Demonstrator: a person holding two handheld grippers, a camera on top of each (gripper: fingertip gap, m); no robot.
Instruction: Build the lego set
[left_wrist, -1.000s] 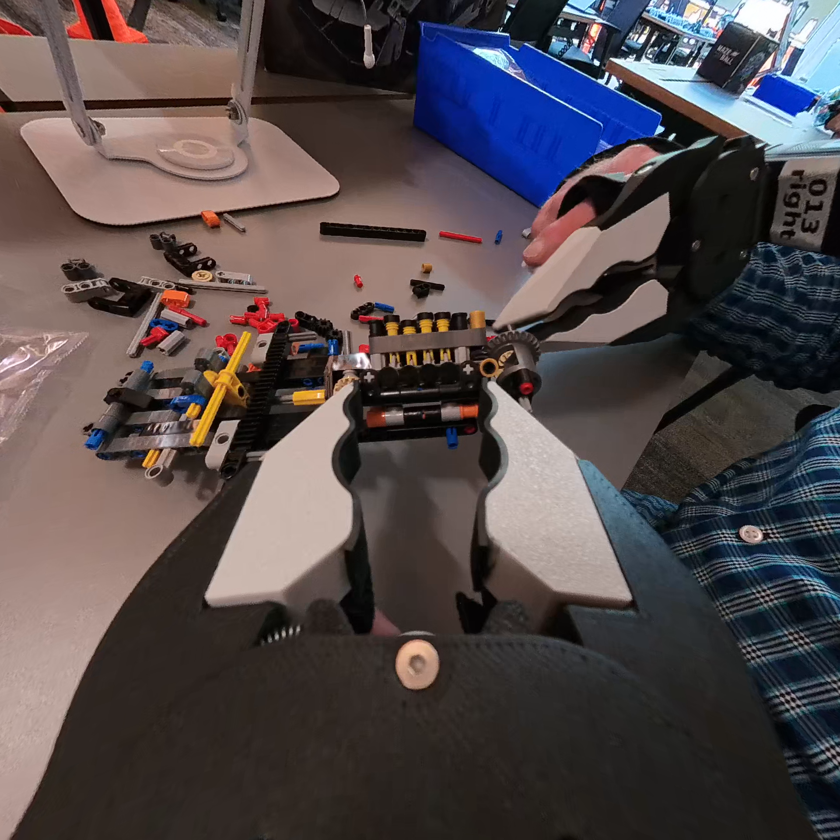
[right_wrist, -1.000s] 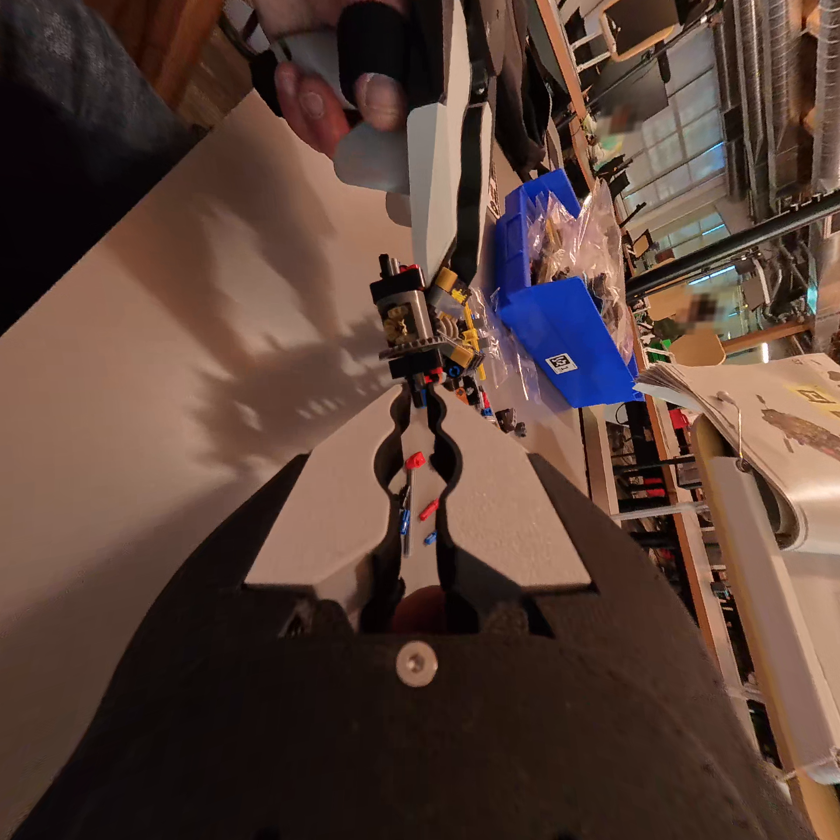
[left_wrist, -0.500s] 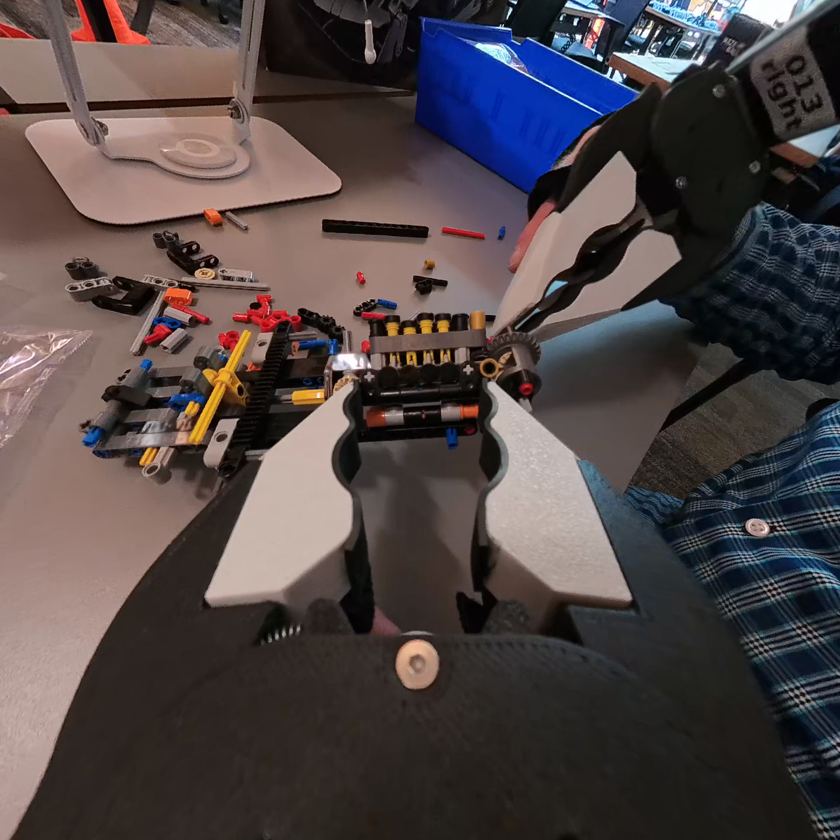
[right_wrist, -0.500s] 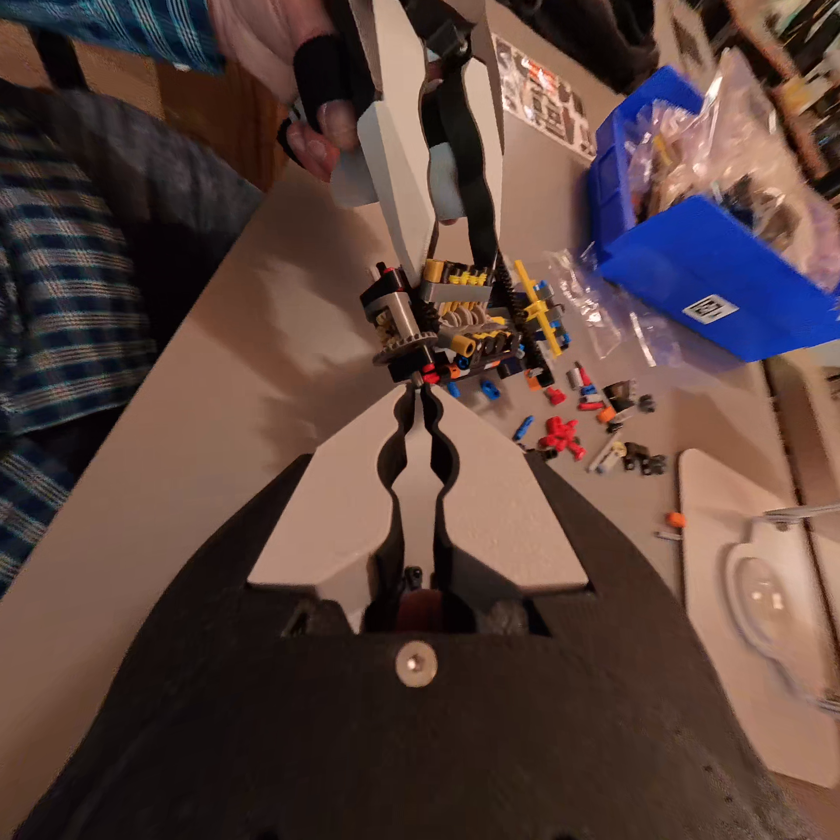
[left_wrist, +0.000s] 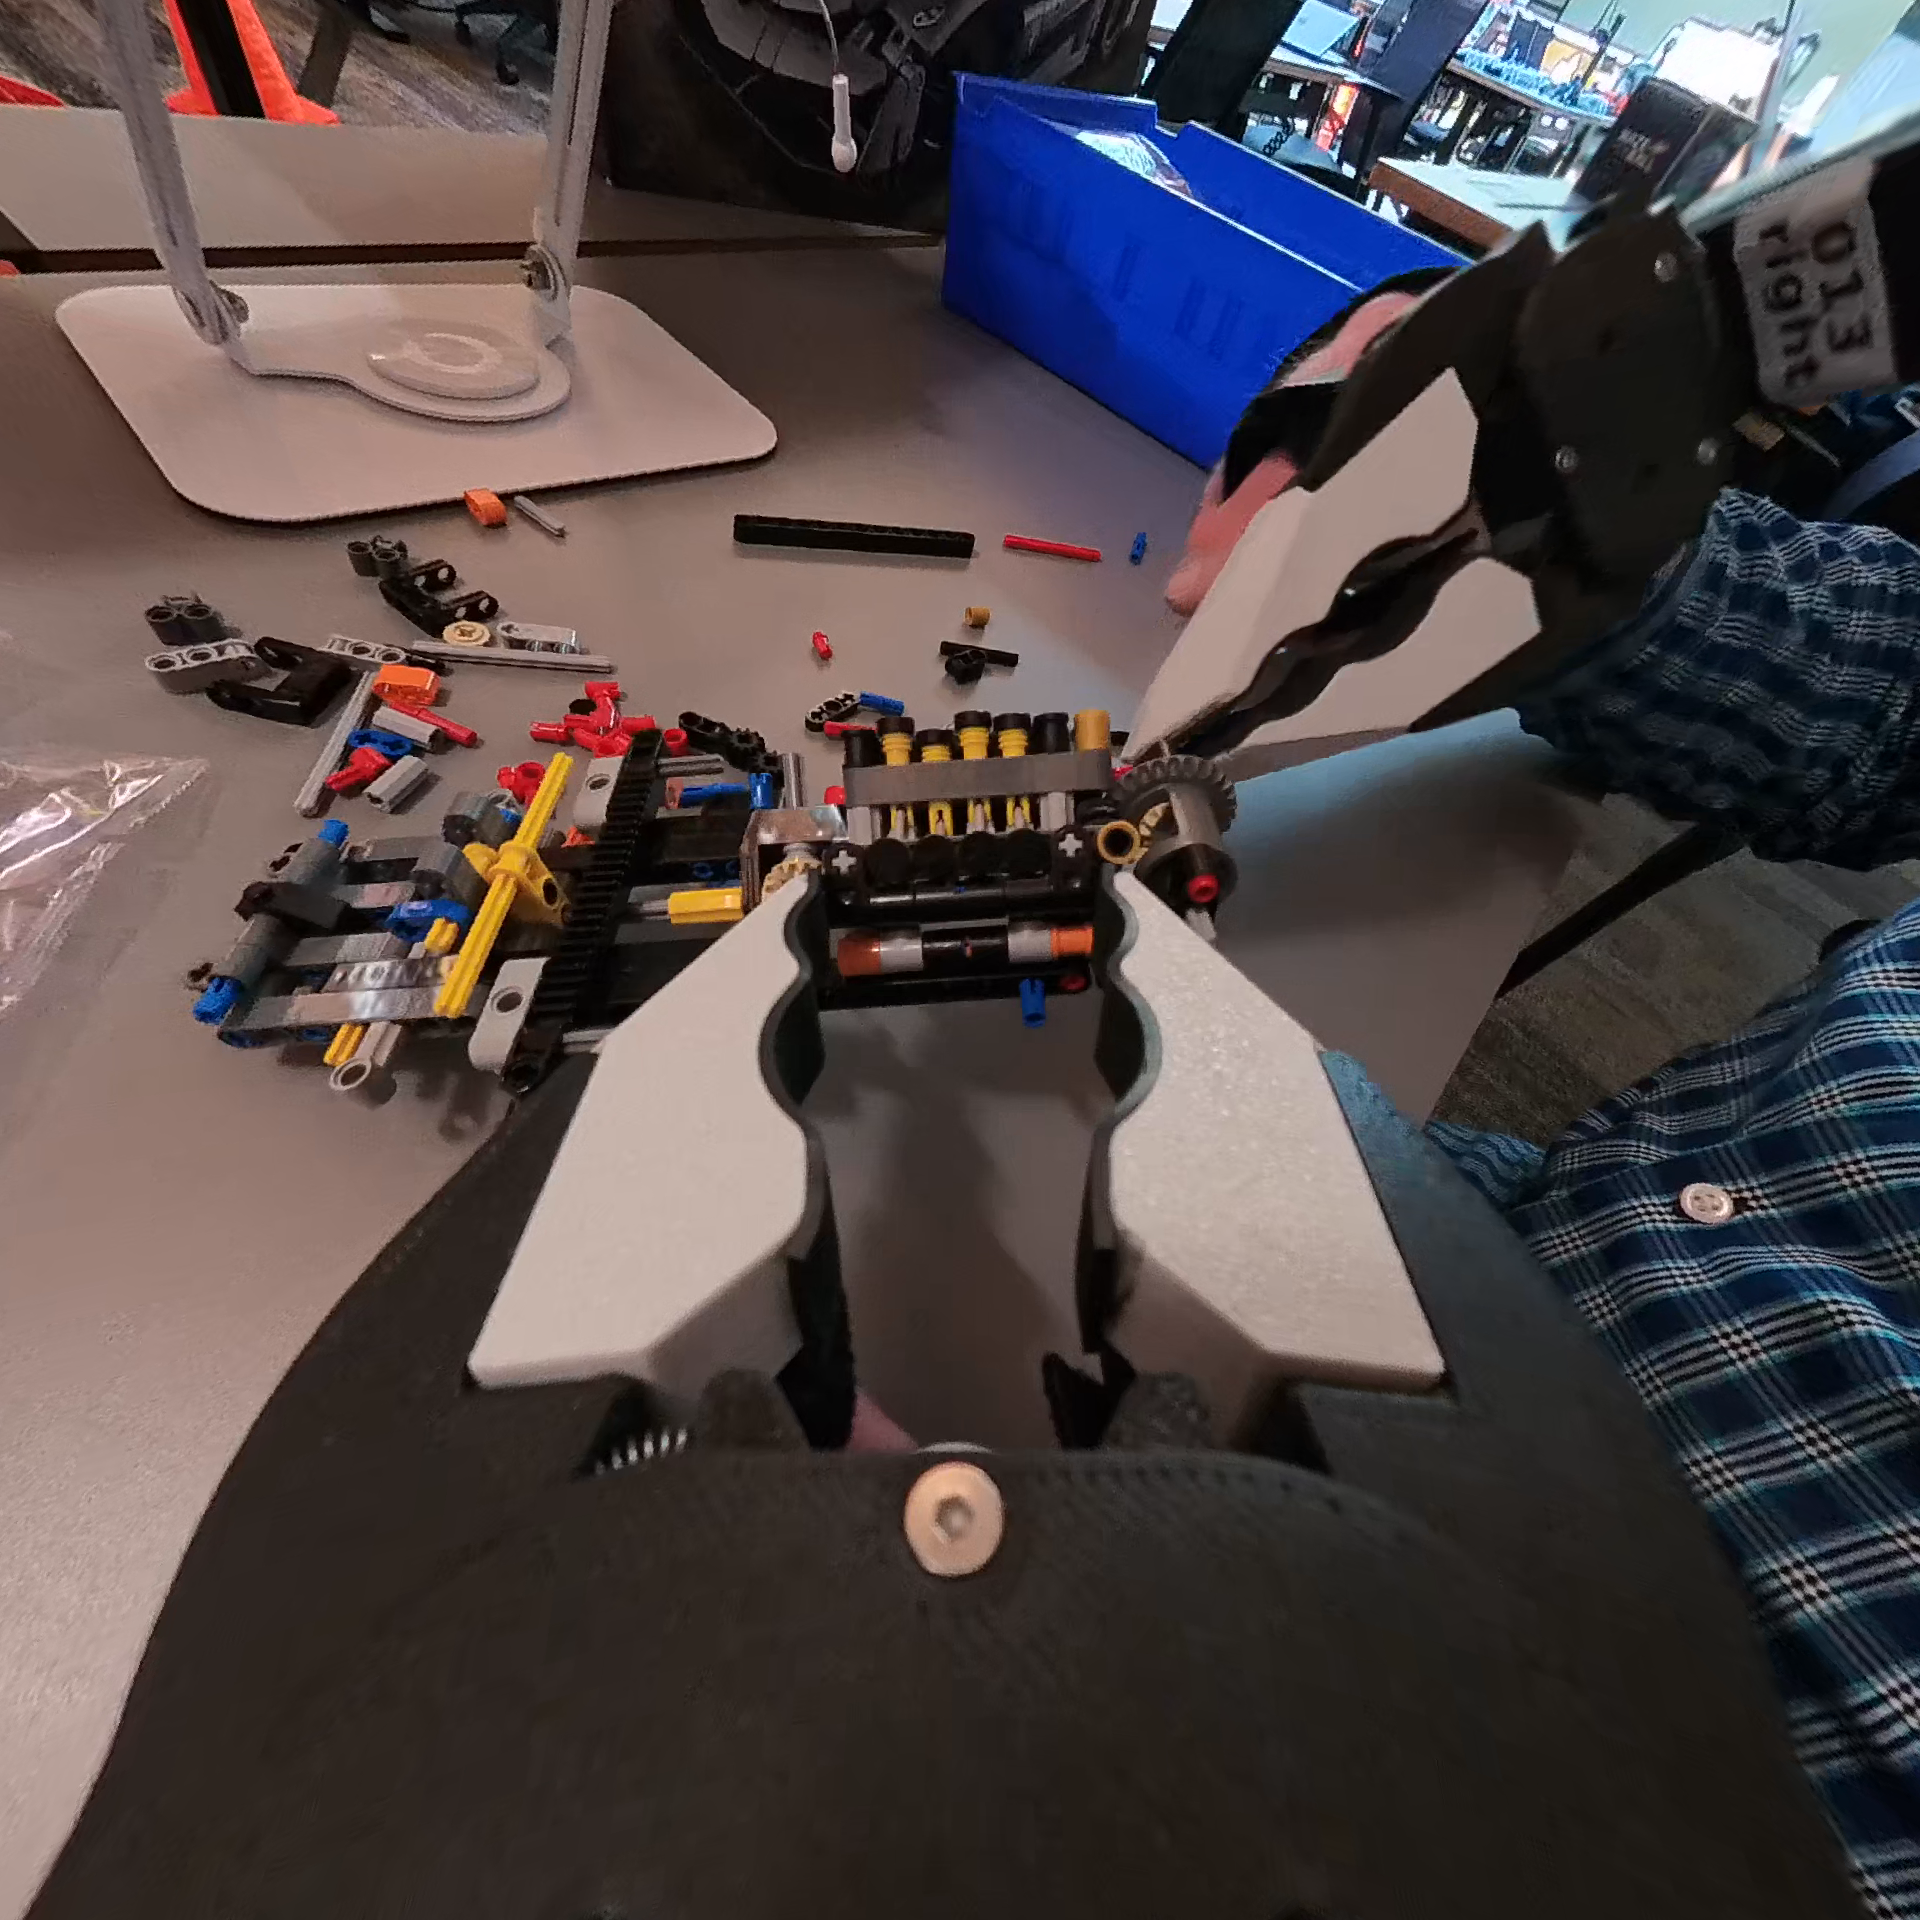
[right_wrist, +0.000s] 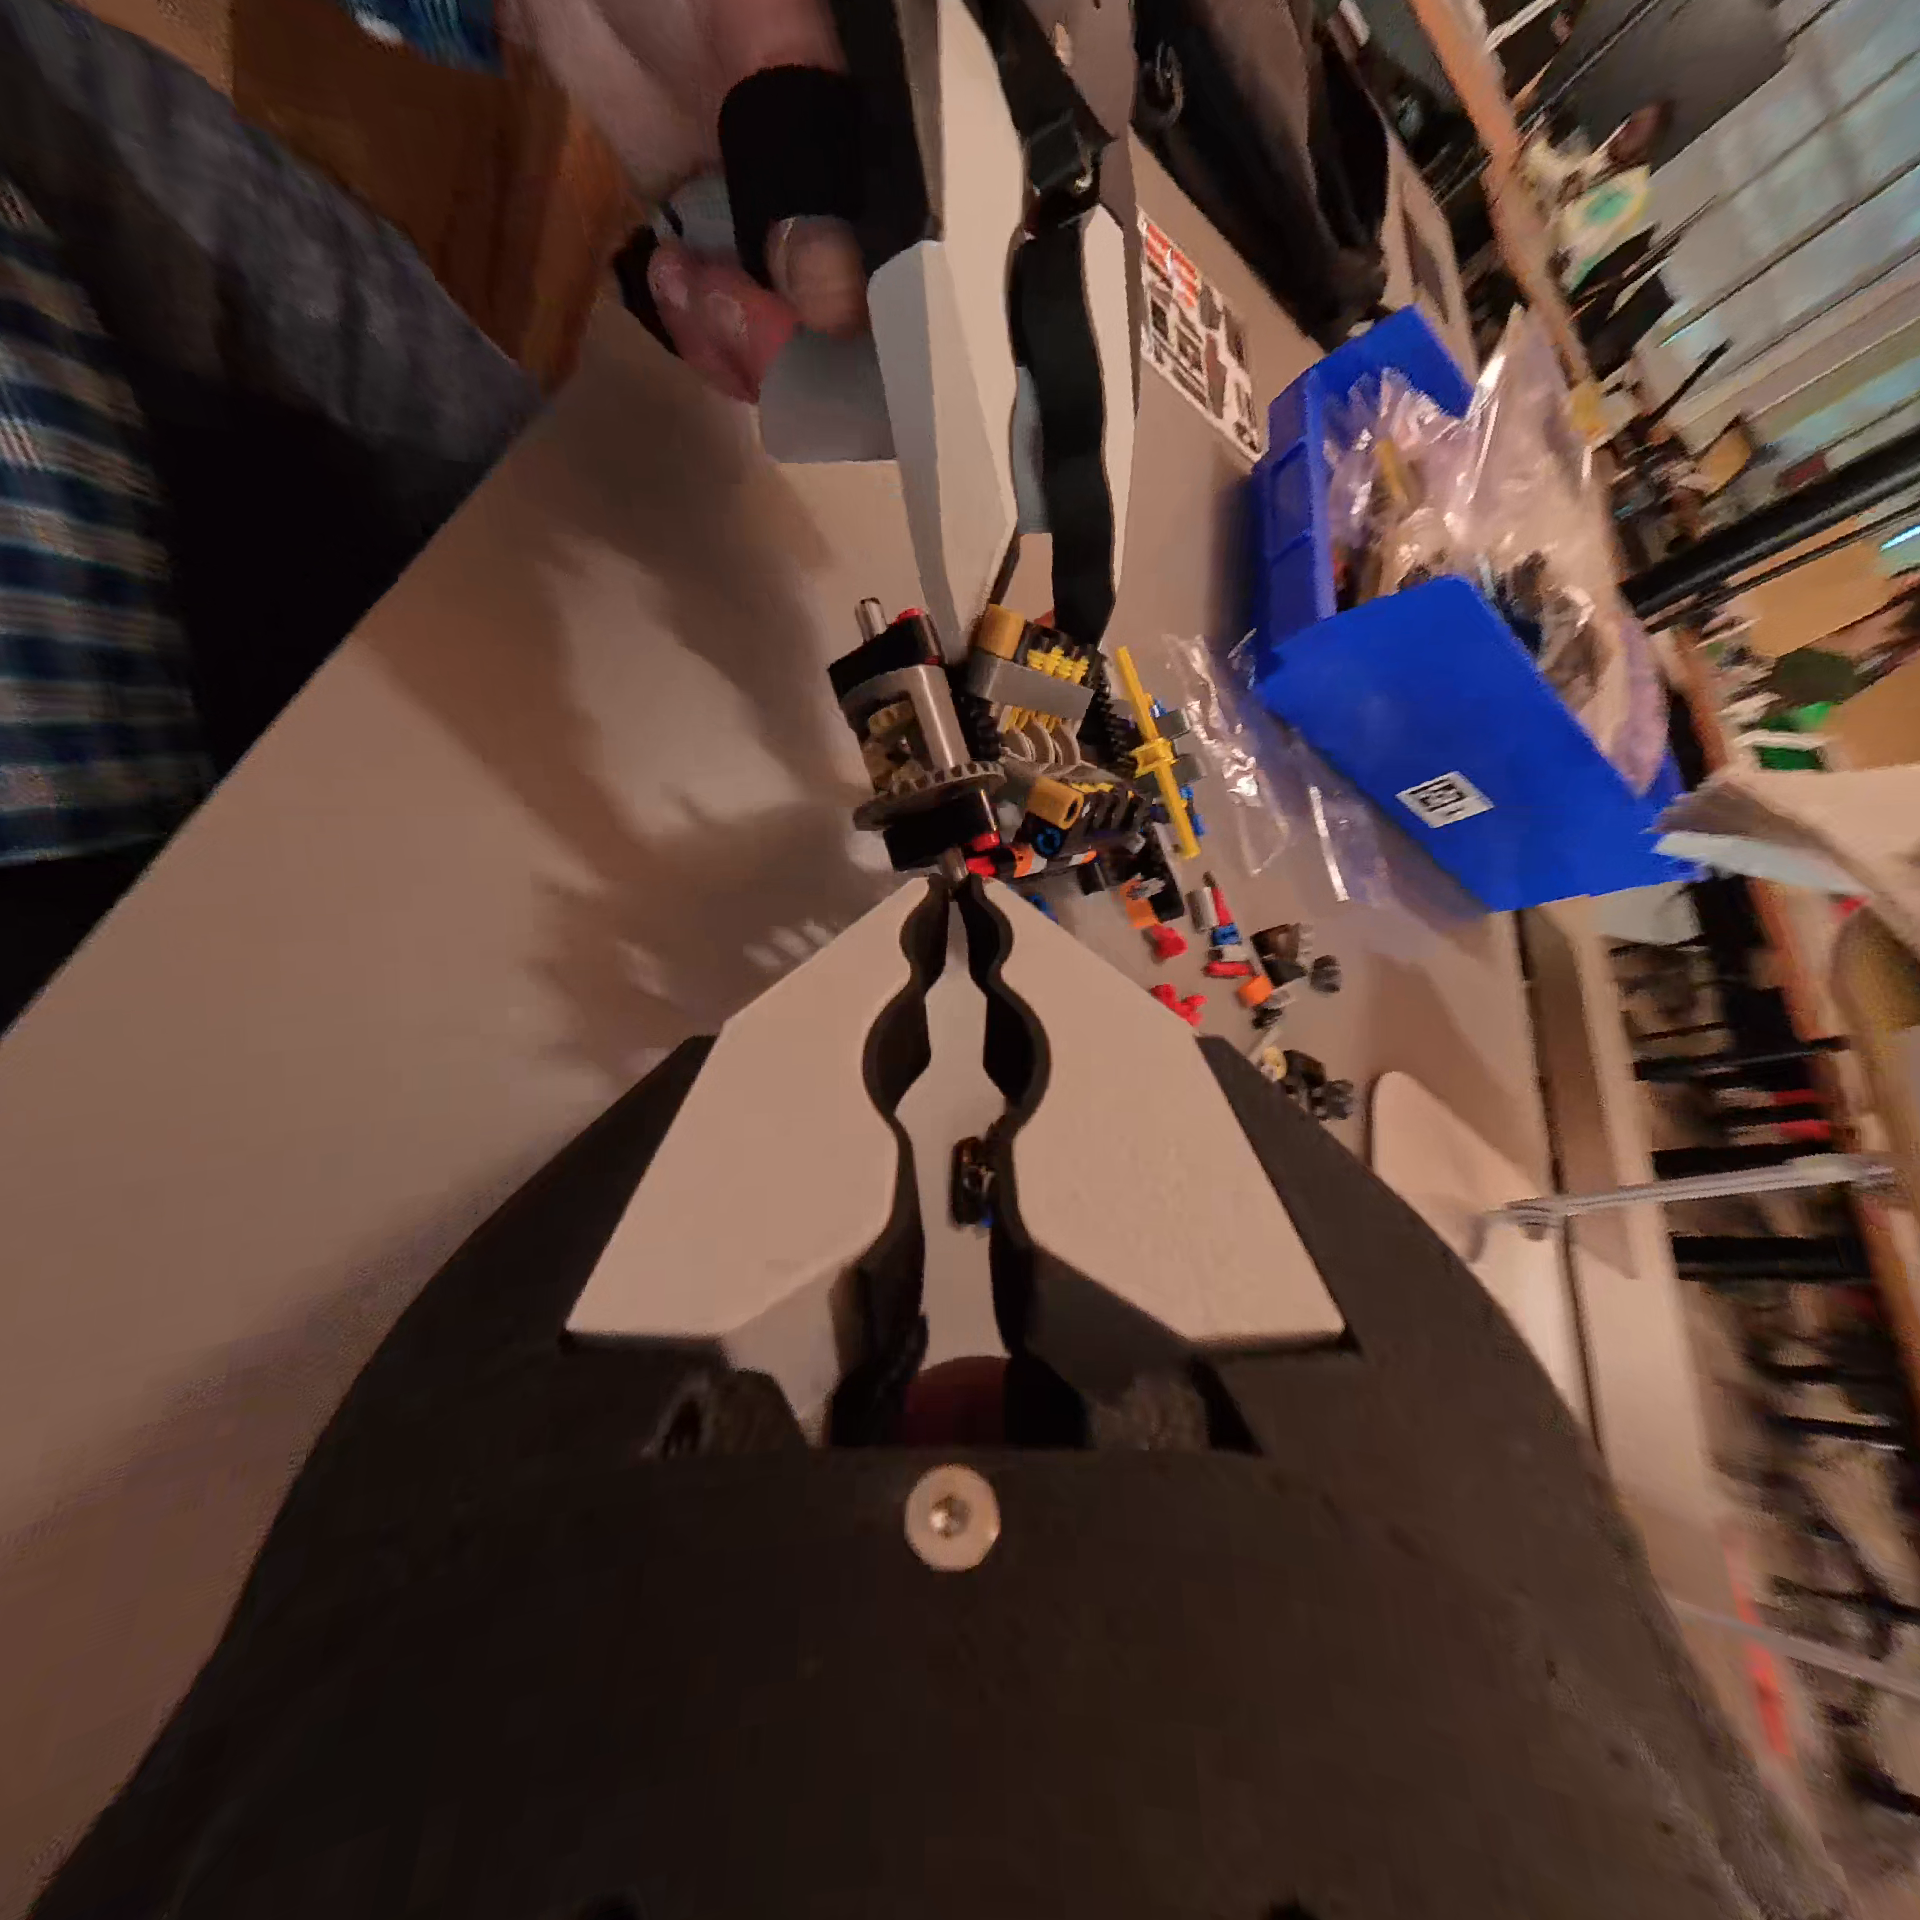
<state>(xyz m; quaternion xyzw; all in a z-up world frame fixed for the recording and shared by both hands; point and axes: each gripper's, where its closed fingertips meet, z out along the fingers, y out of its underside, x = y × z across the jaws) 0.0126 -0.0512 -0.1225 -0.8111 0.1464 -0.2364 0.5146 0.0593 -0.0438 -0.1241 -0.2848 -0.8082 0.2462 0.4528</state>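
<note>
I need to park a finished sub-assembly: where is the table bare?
Bare table lies nearer than the lego assembly, and between white stand base and blue bin. Crowded: the loose pieces left of the assembly.

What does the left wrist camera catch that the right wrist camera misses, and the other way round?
Only the left wrist view shows the long black beam, the red axle beyond it, and the left gripper clamped on the lego model.

Only the right wrist view shows the sticker sheet and the bagged parts inside the blue bin. The right gripper looks pinched on the model's end, but what it holds is unclear.

Both show the model, the loose pieces, the bin, the white stand base and the grey table.
</note>
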